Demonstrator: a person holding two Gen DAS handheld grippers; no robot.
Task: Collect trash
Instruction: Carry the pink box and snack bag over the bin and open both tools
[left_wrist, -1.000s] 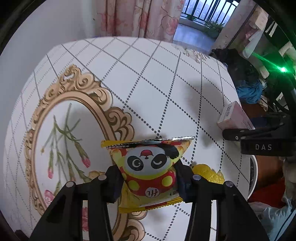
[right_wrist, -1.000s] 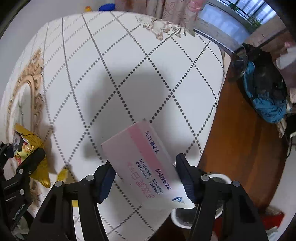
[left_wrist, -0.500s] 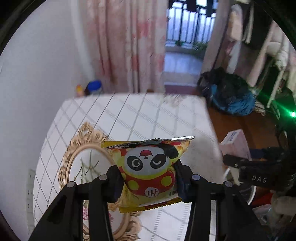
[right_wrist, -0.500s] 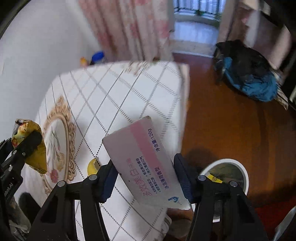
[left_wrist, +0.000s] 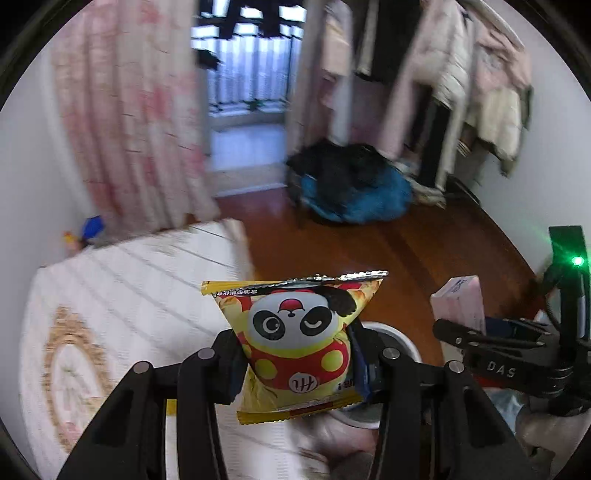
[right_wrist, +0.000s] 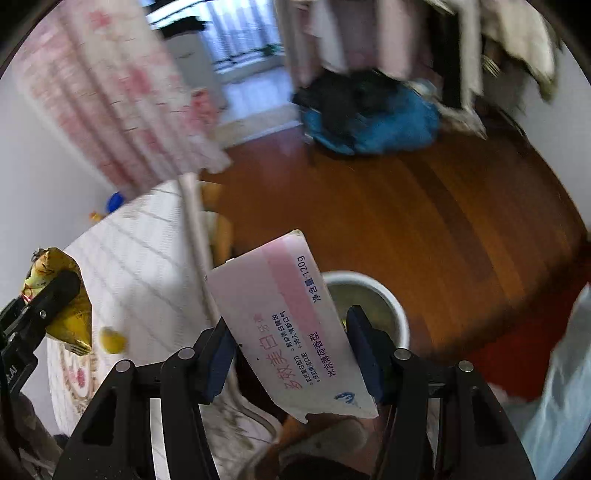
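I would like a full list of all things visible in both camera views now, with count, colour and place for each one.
snack packet: 1, yellow with a panda picture, held in the left gripper
toothpaste box: 1, pink and white, held in the right gripper
trash bin: 1, white, on the floor beside the table
table: 1, white grid cloth with a gold ornament
yellow scrap: 1, lying on the table
clothes pile: 1, blue and black, on the wooden floor
curtain: 1, pink floral, by the balcony door
hanging garments: several, pale, on the right
left gripper: 1, black
right gripper: 1, black
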